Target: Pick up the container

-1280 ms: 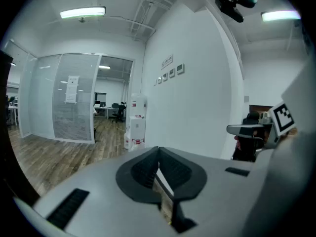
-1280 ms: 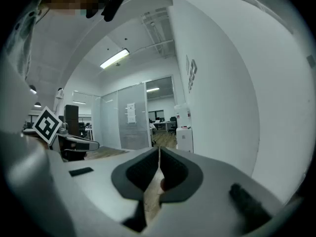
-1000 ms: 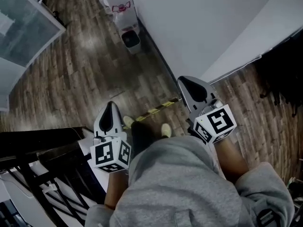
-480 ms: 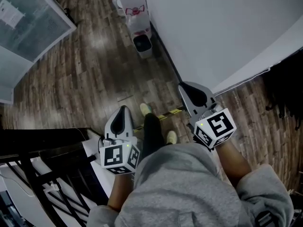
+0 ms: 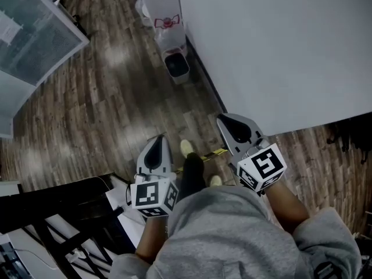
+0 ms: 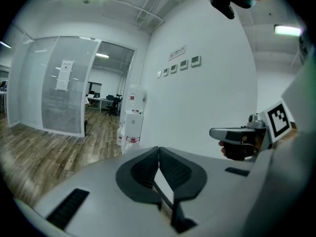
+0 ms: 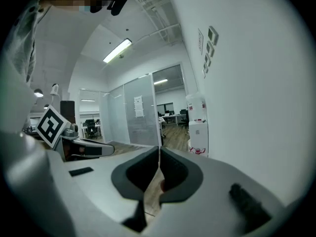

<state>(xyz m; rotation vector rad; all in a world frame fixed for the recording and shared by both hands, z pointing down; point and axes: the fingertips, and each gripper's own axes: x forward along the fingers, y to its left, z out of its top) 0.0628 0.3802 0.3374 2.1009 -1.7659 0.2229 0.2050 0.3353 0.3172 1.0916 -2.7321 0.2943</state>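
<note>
Currently left gripper [image 6: 158, 151] and right gripper [image 7: 159, 153] are carried closed, nothing held; no container is seen, handling unjudged.

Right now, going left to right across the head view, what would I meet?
From the left: glass partition → left gripper → shoe → right gripper. The bin and the railing overlap these, so they are left out.
</note>
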